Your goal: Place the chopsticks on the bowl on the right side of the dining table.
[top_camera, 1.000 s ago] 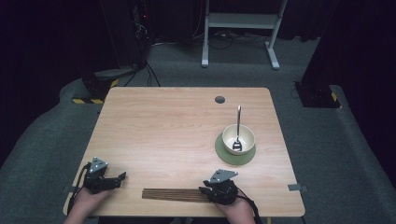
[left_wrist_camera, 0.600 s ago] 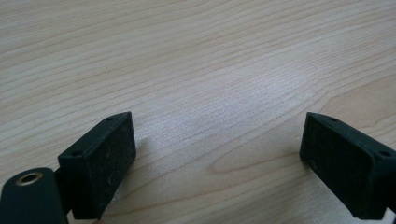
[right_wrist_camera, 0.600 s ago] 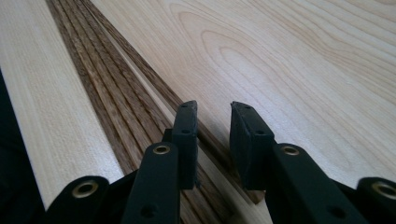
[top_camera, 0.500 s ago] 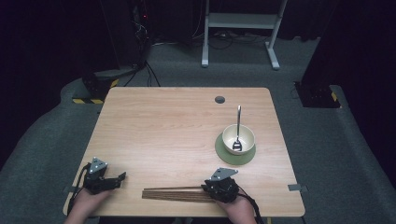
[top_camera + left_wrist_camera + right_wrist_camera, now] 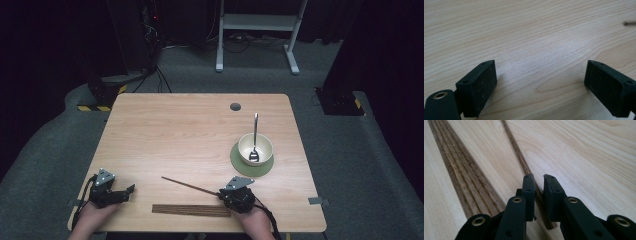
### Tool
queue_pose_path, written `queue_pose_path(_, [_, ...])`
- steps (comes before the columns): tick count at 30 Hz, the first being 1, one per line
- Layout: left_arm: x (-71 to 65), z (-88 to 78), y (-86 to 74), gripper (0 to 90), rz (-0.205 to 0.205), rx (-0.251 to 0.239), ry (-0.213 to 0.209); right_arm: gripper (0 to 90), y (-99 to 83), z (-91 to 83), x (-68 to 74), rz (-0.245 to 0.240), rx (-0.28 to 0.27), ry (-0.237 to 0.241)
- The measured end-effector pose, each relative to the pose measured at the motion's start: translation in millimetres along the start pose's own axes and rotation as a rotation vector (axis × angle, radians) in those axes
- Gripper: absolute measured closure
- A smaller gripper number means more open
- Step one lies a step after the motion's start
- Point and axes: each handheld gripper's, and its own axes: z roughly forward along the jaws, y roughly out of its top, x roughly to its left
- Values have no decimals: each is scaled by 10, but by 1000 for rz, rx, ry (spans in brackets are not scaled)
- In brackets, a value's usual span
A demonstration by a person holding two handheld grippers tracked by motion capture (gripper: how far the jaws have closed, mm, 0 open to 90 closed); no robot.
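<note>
A flat row of several dark wooden chopsticks lies along the table's front edge, seen as brown stripes in the right gripper view. One single chopstick slants up and left from my right gripper. That gripper's jaws have just been closing, and the single chopstick runs between them where my right gripper is shut on its near end. My left gripper rests at the table's front left; in its own view my left gripper stands wide open over bare wood.
A cream bowl with a metal spoon standing in it sits on a green saucer at the right. A round cable hole marks the far side of the wooden table. Dark floor and a white stand lie beyond.
One chopstick has come away from the row and now angles up-left from the right gripper. The left gripper has stayed put.
</note>
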Motion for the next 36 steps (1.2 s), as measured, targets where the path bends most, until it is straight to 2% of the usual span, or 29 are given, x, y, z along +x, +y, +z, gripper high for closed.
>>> queue_pose_path(13, [-5, -2, -3, 120, -1, -4, 1, 826, 67, 98, -39, -14, -20, 13])
queue_pose_path(17, [-6, -5, -5, 125, 0, -5, 0, 786, 51, 93, 10, -59, -25, -3])
queue_pose_path(20, [-6, -5, -6, 125, 0, -5, 0, 768, 47, 92, 27, -65, -25, -5])
queue_pose_path(22, [-6, -5, -6, 125, 0, -5, 0, 774, 35, 90, 54, -86, -29, -16])
queue_pose_path(28, [-6, -6, -6, 127, 0, -6, -1, 833, 37, 88, 60, -90, -25, -18])
queue_pose_path(33, [-6, -6, -6, 130, 2, -7, -2, 840, 57, 87, 58, -86, -13, -15])
queue_pose_path(36, [-4, -7, -6, 133, 4, -7, -4, 841, 67, 88, 70, -104, -7, -21])
